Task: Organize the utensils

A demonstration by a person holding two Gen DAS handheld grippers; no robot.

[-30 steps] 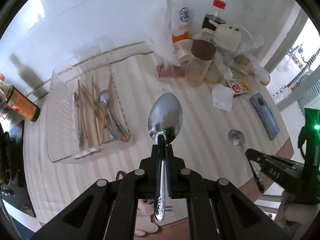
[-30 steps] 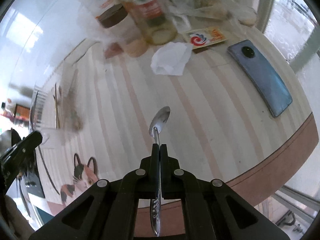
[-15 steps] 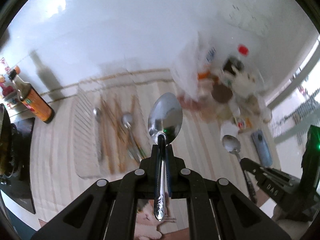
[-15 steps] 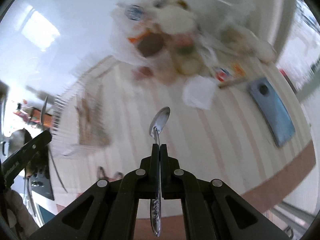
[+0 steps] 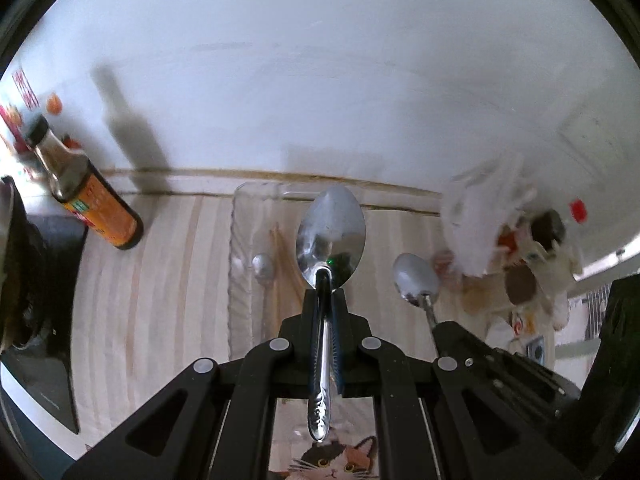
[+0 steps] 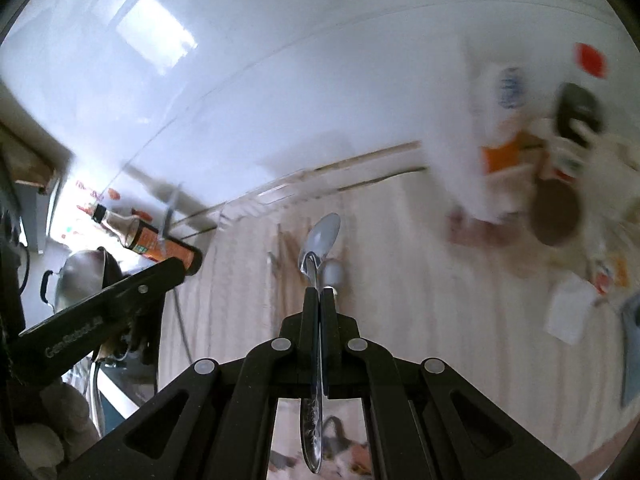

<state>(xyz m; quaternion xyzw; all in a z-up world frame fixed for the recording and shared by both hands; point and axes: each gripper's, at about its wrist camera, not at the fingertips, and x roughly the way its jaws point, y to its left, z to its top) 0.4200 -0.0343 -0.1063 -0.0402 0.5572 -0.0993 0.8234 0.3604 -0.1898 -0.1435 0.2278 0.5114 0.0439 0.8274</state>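
My left gripper (image 5: pixel 325 296) is shut on a large steel spoon (image 5: pixel 331 237), bowl forward, held above the clear plastic utensil tray (image 5: pixel 240 264). The tray holds wooden chopsticks (image 5: pixel 285 252) and a spoon (image 5: pixel 262 267). My right gripper (image 6: pixel 318 293) is shut on a smaller steel spoon (image 6: pixel 322 236), also over the tray (image 6: pixel 256 210). The right gripper with its spoon (image 5: pixel 415 280) shows at the right of the left wrist view. The left gripper's finger (image 6: pixel 100 308) shows at the left of the right wrist view.
A dark sauce bottle with an orange label (image 5: pixel 88 196) stands left of the tray by the white wall. Jars, bottles and a plastic bag (image 5: pixel 520 240) crowd the right end of the striped counter. A stove with a pan (image 6: pixel 80 276) lies at the far left.
Both grippers have swung left with their spoons, from the counter's middle and right towards the tray. The tray now lies straight ahead of both, and the right view is motion-blurred.
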